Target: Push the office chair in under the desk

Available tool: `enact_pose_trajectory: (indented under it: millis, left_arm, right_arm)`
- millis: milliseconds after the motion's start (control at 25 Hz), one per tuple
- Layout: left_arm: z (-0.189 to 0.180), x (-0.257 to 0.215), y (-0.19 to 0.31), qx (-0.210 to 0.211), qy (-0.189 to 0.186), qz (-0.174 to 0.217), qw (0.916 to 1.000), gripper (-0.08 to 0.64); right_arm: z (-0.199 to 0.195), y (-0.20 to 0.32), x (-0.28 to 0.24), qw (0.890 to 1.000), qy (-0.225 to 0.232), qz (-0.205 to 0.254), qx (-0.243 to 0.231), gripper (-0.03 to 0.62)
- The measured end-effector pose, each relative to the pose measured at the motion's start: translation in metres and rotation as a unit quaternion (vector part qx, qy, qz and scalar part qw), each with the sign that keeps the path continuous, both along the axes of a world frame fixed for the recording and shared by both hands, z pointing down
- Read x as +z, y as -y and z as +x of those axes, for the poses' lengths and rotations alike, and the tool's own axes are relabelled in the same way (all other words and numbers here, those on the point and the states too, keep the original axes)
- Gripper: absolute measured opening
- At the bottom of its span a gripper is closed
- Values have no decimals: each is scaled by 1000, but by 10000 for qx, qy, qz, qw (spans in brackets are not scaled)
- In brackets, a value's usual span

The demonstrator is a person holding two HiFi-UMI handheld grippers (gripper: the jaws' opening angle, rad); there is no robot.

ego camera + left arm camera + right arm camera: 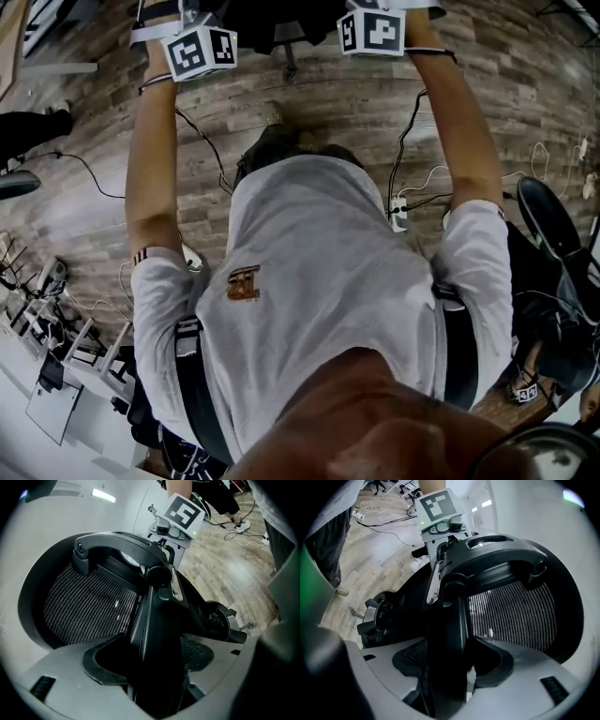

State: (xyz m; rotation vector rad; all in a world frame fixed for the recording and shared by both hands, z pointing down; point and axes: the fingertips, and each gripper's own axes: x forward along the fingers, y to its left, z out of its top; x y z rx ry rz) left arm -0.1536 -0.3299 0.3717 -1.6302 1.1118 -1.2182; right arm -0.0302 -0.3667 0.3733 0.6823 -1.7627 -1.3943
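Both arms stretched out ahead, a person grips the office chair (89, 606) from behind. The left gripper (154, 663) has its jaws closed on the black backrest frame (157, 620), which stands edge-on between the pads. The right gripper (450, 663) is clamped the same way on the frame's opposite upright (445, 634). Each gripper's marker cube (181, 512) shows in the other's view, just across the top of the chair.

The chair stands at arm's length on a wood-plank floor (525, 94) strewn with loose cables (202, 141). No view shows the table it must go under.

The hold looks set, so the step in hand appears to be the push itself. It likely calls for even, level pressure from both sides, so the castors roll straight and the chair does not swivel on its column.

The back is fine ribbed mesh (511, 616), taut and see-through, within a smooth moulded plastic rim. A curved bar (497, 557) of matte black plastic arches across the top. The rigid frame should carry the push; the mesh would likely give.
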Motion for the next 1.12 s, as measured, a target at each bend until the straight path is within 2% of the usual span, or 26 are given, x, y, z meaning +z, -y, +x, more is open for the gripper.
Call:
enact_pose_trajectory:
  millis: [800,1120]
  left_arm:
    - [-68,-3,134,294,87,-14,9995,344]
    - [-81,-2,179,381,30,-48,9993,344]
  right_arm:
    - [-65,125,-2,9990,-22,-47,436,261]
    - [-79,171,-3,9980,-38,-126,622,261]
